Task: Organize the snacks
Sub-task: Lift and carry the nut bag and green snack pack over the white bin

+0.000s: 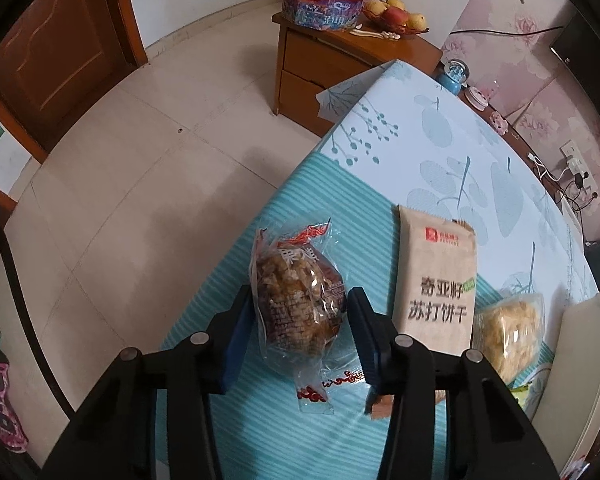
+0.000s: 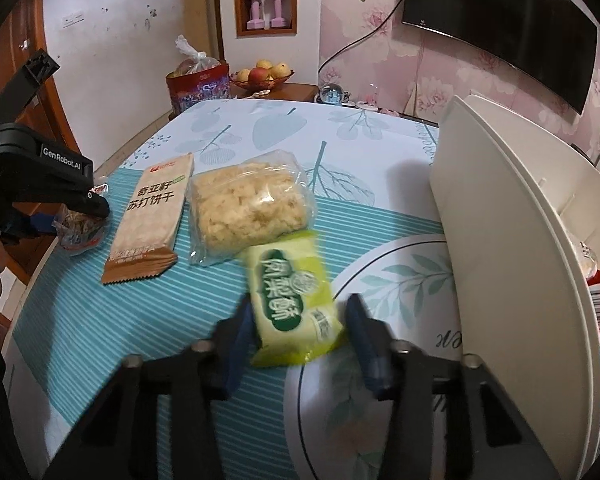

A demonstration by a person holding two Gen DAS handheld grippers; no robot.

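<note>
Four wrapped snacks on a teal striped mat (image 1: 228, 420), a white bin (image 2: 512, 264) at frame right.

Brown cake (image 1: 300, 304): round, crumbly, in clear wrap with red twisted ends; centre of the left view, lying on the mat. Cracker pack (image 1: 436, 280): tan, flat, oblong, dark print, serrated brown ends; just right of the cake, lengthwise up the frame. Puffed block (image 2: 248, 208): pale yellow, lumpy, in a clear bag; centre of the right view, beside the cracker pack. Green pack (image 2: 296, 300): yellow-green, white and dark green label, blurred; lower centre, tilted, its upper end overlapping the block's bag. Bin: lid raised, red-labelled packs inside at the right edge.
</note>
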